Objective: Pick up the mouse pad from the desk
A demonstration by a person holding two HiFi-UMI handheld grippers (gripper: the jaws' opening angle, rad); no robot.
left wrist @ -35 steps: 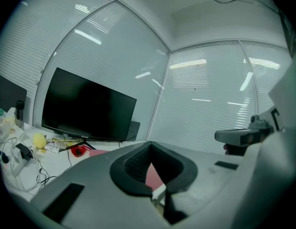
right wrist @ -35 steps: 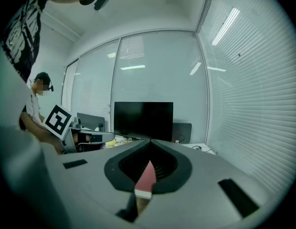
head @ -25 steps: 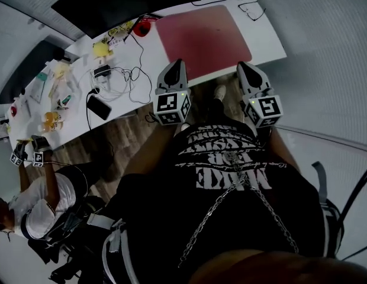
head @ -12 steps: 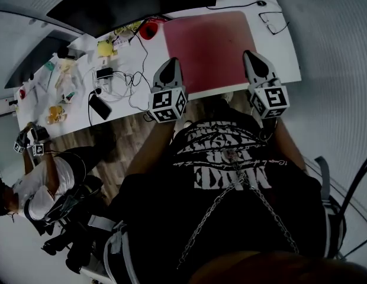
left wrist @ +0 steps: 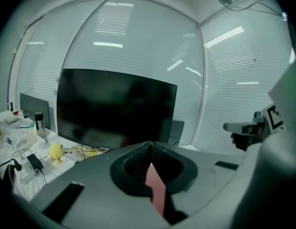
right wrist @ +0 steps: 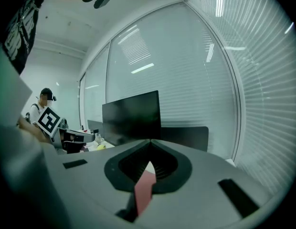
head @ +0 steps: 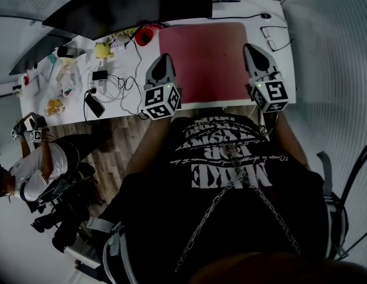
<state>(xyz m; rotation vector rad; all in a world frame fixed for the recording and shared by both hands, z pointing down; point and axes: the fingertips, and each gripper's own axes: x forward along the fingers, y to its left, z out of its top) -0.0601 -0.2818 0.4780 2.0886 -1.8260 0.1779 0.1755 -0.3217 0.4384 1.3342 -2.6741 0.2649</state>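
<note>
The mouse pad (head: pixel 207 61) is a large dull-red rectangle lying flat on the white desk (head: pixel 65 116), in front of the dark monitor (head: pixel 130 2). My left gripper (head: pixel 163 58) is shut with nothing in it and reaches over the pad's left edge. Over the pad's right edge my right gripper (head: pixel 250 47) is likewise shut and empty. In the left gripper view the gripper (left wrist: pixel 150 144) points at the monitor (left wrist: pixel 114 111), with a sliver of red pad (left wrist: pixel 155 187) below its jaws. The right gripper view shows the same red sliver (right wrist: pixel 144 187) under that gripper (right wrist: pixel 150 142).
A red object (head: pixel 143 35), a yellow object (head: pixel 100 49), tangled cables (head: pixel 112 81) and a phone (head: pixel 92 105) lie left of the pad. Glasses (head: pixel 278 37) and a mouse (head: pixel 265 15) sit at the desk's right end. Another person (head: pixel 35 170) sits at the desk's left.
Both grippers have moved forward from the desk's front edge to out over the pad's left and right edges. Their jaws stayed shut.
</note>
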